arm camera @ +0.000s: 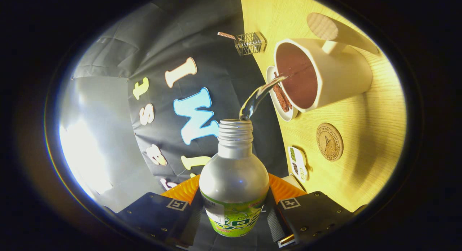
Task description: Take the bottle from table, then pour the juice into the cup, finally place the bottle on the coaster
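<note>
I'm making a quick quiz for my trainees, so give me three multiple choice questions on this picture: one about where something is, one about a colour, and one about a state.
1. Where does the round cork coaster lie?
A. on the wooden table, beside the cup
B. under the cup
C. inside the wire basket

2. What colour is the outside of the cup?
A. blue
B. cream white
C. black

3. What is the bottle doing?
A. standing capped on the table
B. lying on the coaster
C. tilted in the gripper, uncapped, pouring

Answers: 1 A, the coaster sits bare on the table, apart from the cup. 2 B, its wall is cream white. 3 C, both fingers press its sides and a stream runs from its open neck into the cup.
</note>
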`<action>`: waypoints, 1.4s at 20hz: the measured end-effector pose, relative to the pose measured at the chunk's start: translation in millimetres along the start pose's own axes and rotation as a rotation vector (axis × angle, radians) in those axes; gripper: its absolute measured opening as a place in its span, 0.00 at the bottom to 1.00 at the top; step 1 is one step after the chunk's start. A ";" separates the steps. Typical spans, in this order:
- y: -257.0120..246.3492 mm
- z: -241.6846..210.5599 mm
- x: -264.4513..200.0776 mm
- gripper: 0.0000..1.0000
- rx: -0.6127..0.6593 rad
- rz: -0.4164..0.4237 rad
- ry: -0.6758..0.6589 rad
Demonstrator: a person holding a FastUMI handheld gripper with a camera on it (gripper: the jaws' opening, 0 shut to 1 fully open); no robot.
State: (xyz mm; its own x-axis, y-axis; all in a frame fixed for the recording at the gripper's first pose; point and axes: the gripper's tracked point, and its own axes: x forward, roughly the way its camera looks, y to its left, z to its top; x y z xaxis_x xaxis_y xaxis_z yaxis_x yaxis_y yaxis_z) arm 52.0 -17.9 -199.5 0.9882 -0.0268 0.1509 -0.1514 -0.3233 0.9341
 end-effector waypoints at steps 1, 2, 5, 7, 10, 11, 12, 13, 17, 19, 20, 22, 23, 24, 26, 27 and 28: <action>0.8 0.1 1.2 0.77 0.001 0.001 0.000; 1.2 0.9 1.3 0.77 0.002 0.003 -0.001; 4.0 1.4 1.9 0.77 0.016 0.010 -0.005; 5.8 1.1 4.9 0.77 0.030 0.016 -0.005; 5.2 -0.2 5.1 0.77 0.036 0.018 -0.003; 6.5 0.7 5.2 0.77 0.051 0.021 -0.005; 5.9 0.9 5.5 0.77 0.065 0.019 -0.008; 5.7 -0.4 4.9 0.77 0.071 0.020 -0.007; 6.0 1.9 5.4 0.77 0.105 0.026 -0.018; 6.9 0.8 8.3 0.77 0.113 0.031 -0.023; 6.6 0.2 9.0 0.77 0.112 0.032 -0.024; 9.0 2.3 9.3 0.77 0.118 0.038 -0.035; 10.4 3.9 9.3 0.77 0.124 0.038 -0.042; 9.7 5.4 8.7 0.77 0.132 0.039 -0.047; 11.3 8.8 8.9 0.77 0.156 0.045 -0.060; 12.1 9.6 9.3 0.77 0.169 0.047 -0.066; 12.7 11.1 9.7 0.77 0.179 0.050 -0.072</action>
State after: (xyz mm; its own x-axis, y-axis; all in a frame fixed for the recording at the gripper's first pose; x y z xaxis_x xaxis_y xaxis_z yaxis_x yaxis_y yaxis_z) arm 60.0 -32.7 -189.7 0.9796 -0.1126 0.1664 -0.2003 -0.4827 0.8526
